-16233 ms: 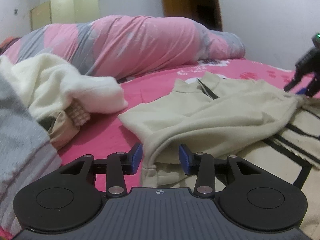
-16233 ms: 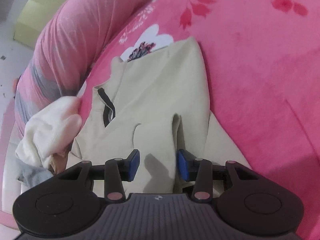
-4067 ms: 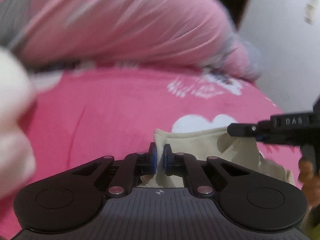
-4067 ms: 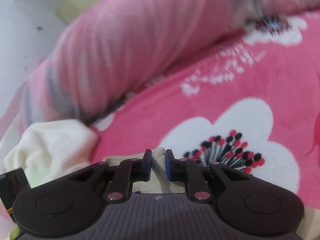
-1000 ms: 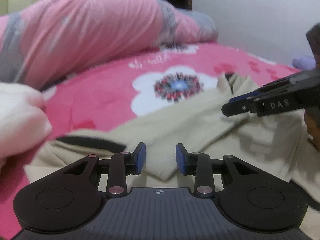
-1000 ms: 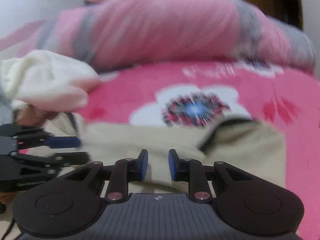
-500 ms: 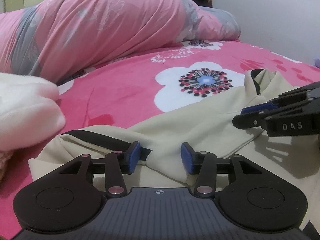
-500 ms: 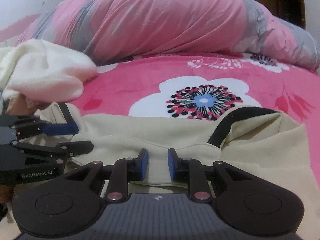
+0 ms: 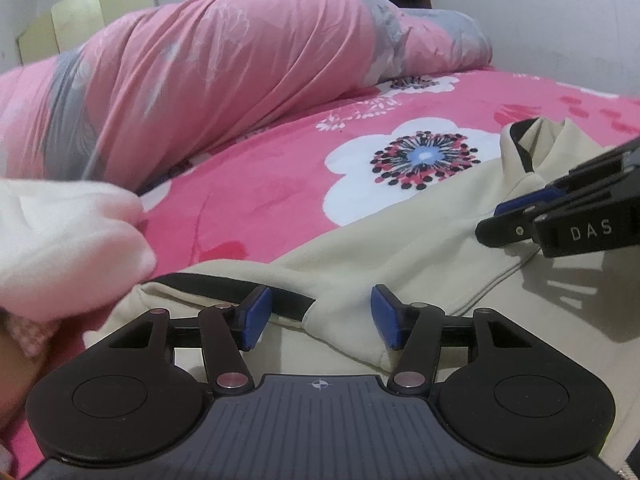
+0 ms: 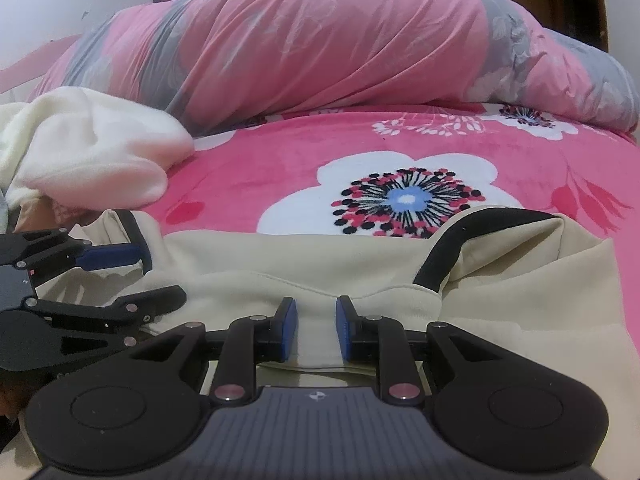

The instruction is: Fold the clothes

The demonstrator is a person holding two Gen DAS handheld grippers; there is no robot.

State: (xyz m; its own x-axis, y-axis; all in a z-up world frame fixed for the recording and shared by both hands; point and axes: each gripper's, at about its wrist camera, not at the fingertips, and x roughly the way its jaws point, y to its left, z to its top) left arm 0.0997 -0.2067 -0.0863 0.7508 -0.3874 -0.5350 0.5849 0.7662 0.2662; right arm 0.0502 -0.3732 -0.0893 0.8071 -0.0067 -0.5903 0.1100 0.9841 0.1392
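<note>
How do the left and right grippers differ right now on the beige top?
The left gripper has its jaws wide and opening, its pads clear of the beige top; the right gripper has its jaws far narrower, a fold of fabric between them. Both hang low over the top, blue-padded.

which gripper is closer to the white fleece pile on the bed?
Left. The left gripper sits just below the white fleece pile; the right gripper is farther over, mid-garment on the beige top.
</note>
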